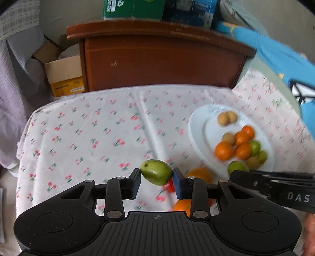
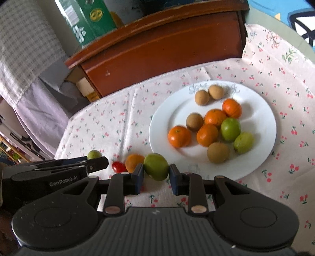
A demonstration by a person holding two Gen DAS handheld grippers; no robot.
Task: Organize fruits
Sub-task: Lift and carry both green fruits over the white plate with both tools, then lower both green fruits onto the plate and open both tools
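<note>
My left gripper (image 1: pixel 157 176) is shut on a green fruit (image 1: pixel 156 172) and holds it above the cherry-print cloth. My right gripper (image 2: pixel 156 170) is shut on a second green fruit (image 2: pixel 156 166) just left of the white plate (image 2: pixel 261 118). The plate holds several oranges (image 2: pixel 179 136), brown fruits (image 2: pixel 218 152) and green fruits (image 2: pixel 230 129). A loose orange (image 2: pixel 133 162) and a red cherry tomato (image 2: pixel 118 167) lie on the cloth by the right gripper. In the right wrist view the left gripper (image 2: pixel 98 162) comes in from the left with its green fruit (image 2: pixel 94 154).
A wooden cabinet (image 1: pixel 163 59) stands behind the table, with green and blue boxes (image 1: pixel 133 9) on top. A cardboard box (image 1: pixel 63 72) sits on the floor at the left. Blue bedding (image 1: pixel 285 59) lies at the right. The plate also shows in the left wrist view (image 1: pixel 198 126).
</note>
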